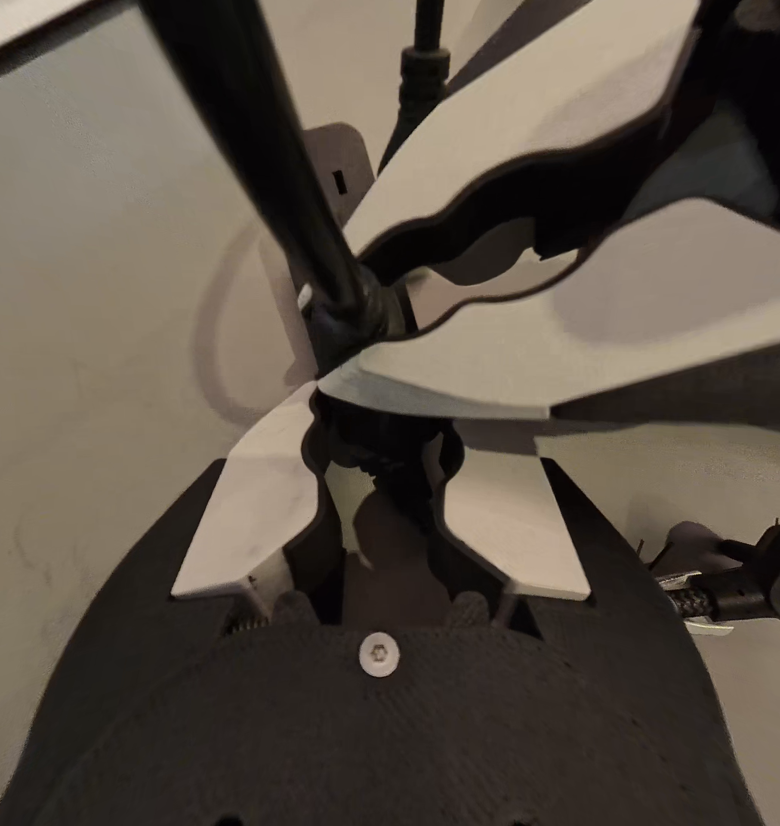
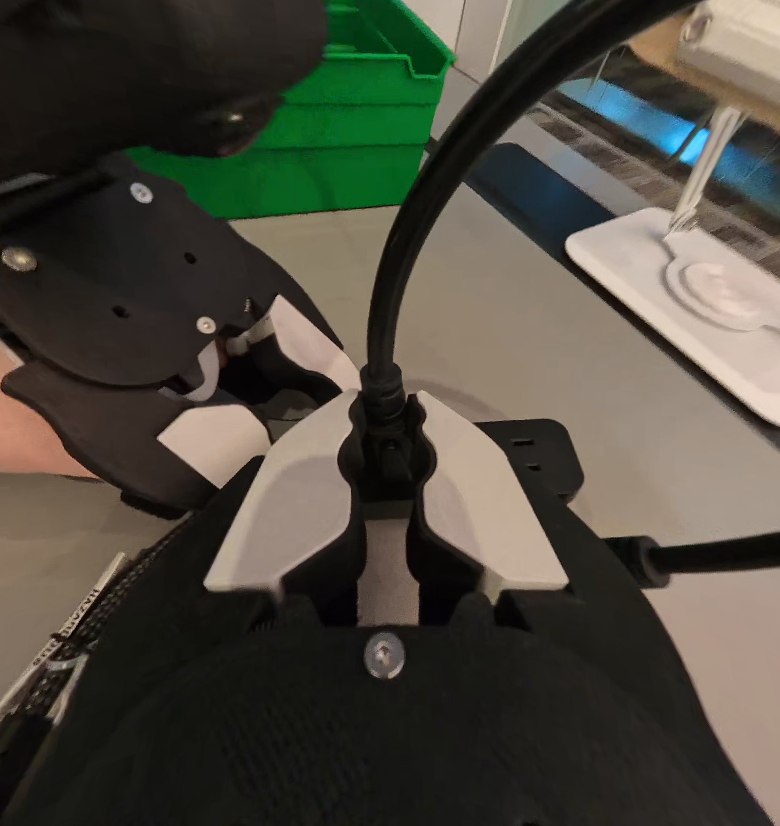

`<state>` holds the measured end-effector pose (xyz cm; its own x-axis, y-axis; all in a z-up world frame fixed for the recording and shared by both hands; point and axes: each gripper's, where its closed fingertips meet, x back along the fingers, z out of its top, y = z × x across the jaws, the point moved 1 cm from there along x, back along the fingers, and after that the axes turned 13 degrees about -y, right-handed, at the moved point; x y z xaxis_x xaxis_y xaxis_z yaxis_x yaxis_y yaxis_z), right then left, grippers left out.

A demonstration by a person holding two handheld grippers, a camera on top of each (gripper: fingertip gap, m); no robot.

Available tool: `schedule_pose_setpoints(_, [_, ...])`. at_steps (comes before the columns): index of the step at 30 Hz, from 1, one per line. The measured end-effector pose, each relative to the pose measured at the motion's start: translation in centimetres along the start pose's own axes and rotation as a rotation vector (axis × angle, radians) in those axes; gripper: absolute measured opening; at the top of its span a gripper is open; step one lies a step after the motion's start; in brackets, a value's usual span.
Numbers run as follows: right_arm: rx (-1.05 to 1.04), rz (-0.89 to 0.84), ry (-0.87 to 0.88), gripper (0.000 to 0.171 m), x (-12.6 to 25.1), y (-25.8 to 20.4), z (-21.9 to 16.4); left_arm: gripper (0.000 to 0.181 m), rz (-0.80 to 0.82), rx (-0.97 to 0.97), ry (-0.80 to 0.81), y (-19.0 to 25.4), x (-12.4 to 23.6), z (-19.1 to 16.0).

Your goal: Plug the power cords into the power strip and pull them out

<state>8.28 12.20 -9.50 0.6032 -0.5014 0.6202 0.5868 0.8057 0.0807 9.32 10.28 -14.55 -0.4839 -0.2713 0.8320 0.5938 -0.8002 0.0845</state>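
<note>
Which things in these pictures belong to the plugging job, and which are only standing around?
Part of the job:
right gripper, shut on the black plug
its black cord
black power strip
left gripper, closed on a second plug

Only standing around:
green bins
white stand base

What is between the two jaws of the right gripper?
In the right wrist view, the right gripper has its jaws closed on a black plug, whose cord arches upward, above the black power strip.
</note>
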Motion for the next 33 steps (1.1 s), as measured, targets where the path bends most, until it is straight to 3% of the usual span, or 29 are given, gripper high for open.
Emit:
schedule_pose_setpoints(8, [-0.312, 0.250, 0.029, 0.019, -0.1, 1.4, -0.8, 0.045, 0.012, 0.000, -0.035, 0.1, -0.3, 0.0])
schedule_pose_setpoints(19, [-0.012, -0.021, 0.016, 0.020, 0.3, 0.0, 0.0, 0.046, 0.028, 0.005, -0.012, 0.0, -0.4, 0.4])
schedule_pose_setpoints(24, [-0.169, 0.098, -0.004, 0.016, 0.5, 1.2, -0.3, 0.046, 0.017, -0.016, -0.027, 0.4, -0.9, 0.5])
schedule_pose_setpoints(26, [-0.260, 0.156, 0.016, 0.017, 0.5, 1.9, -0.2, 0.049, 0.100, -0.056, -0.019, 0.2, -1.2, 0.7])
schedule_pose_setpoints(33, [-0.327, 0.225, 0.023, 0.023, 0.4, 1.7, -0.6, 0.047, 0.083, -0.054, 0.008, 0.1, -1.1, 0.9])
